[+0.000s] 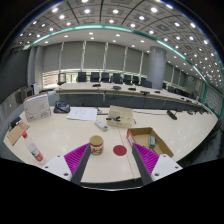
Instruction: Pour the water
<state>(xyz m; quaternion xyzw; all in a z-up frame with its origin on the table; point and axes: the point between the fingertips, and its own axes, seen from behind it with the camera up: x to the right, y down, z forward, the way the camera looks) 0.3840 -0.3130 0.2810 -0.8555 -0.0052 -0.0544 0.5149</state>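
A small jar with a brown body and pale lid (96,145) stands on the white table (60,140), just ahead of my left finger. Beside it to the right lies a flat red disc (120,150). My gripper (112,161) is open above the table's near edge, its magenta pads (76,155) spread wide with nothing between them. A plastic bottle with a red cap (33,150) lies farther to the left on the table.
An open cardboard box (148,139) sits just beyond my right finger. Papers (83,113), a white box (37,107) and other small items are scattered farther back. Beyond the table stand long desks with office chairs (100,77).
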